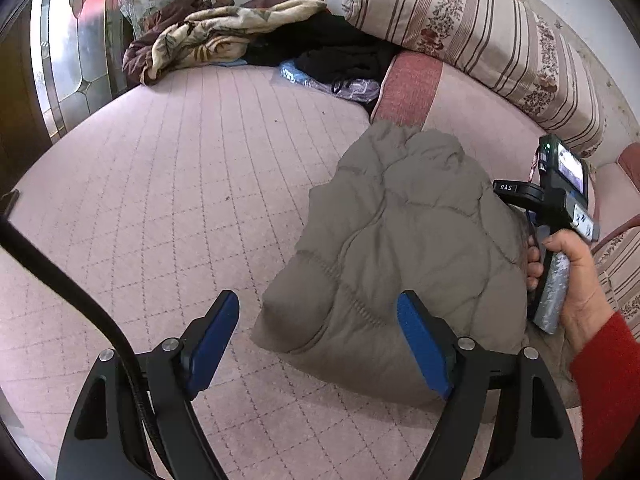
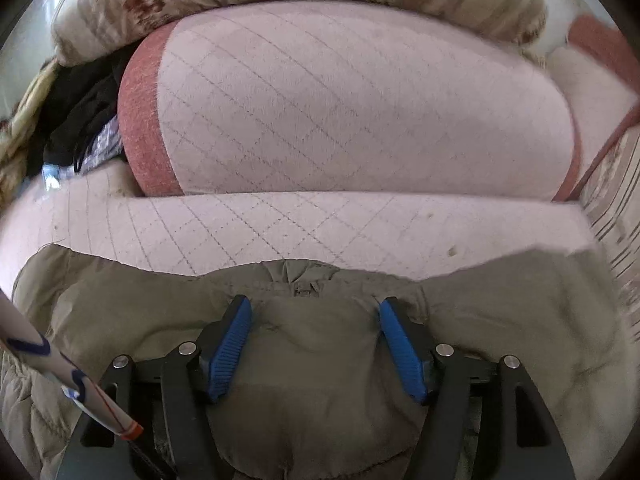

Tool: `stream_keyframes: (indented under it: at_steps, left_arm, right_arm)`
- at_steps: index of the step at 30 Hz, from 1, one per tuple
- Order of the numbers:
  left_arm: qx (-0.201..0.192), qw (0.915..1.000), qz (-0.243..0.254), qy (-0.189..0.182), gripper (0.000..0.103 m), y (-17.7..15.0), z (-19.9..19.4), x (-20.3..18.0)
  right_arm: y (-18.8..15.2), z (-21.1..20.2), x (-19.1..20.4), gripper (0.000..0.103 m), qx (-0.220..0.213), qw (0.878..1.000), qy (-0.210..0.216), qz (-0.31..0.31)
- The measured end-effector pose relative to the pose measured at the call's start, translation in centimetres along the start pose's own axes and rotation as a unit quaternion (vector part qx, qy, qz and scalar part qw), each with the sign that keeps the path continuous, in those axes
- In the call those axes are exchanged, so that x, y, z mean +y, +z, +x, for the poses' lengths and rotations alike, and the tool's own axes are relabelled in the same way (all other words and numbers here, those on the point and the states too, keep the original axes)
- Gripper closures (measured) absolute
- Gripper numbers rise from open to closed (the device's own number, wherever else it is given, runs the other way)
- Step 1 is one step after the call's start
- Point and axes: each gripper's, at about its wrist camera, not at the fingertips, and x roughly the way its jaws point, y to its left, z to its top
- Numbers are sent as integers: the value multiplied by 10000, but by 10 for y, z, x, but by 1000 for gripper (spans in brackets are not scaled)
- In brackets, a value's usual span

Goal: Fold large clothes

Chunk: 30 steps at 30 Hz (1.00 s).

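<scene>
Left wrist view: khaki padded jacket [image 1: 400, 248] is seen bundled at 3 o'clock on the pink quilted bed cover [image 1: 180, 184]; left gripper [image 1: 318, 344] is held with jaws apart, empty, at the bundle's near edge. Right gripper [image 2: 316, 344] is spread wide too, jacket cloth bulging between its pads [image 2: 232, 348] but not pinched. Judged best: a seam edge should be clamped before lifting, the bulk flattened first, since puffy fill is likely to spring back.

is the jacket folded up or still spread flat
Folded: the jacket sits as a compact puffy bundle on the bed, layers doubled over, no sleeves spread out.
</scene>
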Motion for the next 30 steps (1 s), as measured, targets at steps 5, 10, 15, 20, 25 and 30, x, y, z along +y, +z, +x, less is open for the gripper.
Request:
stream_keyframes:
  at_steps: [5,10,15,20,25,30]
  left_arm:
    - [-122,9998,-122,95,23,5,-10,12]
    - [7,9997,-214,130,23,7,-4,22]
    - [37,9997,-157,205,23,5,1,22]
    - [128,9996,-93,217,23,4,8,18]
    - [75,9996,-42,259,23,0,6,14]
    - [-50,9995,22,298,23,-5,-2,10]
  right_arm:
    - [-7,-67,23,32,-496,9982,180,-270]
    - [-26,-79,69,33,-355,9945,795,-583]
    - [-33,-23,105,33,122,9961,423,-759]
    - [-26,-17,111,27,170,9946,107,-1016]
    - [-19,-70,49,28,-439,9970,358,-526]
    - [-17,-61,-51,28,-268,9989,-352,-131]
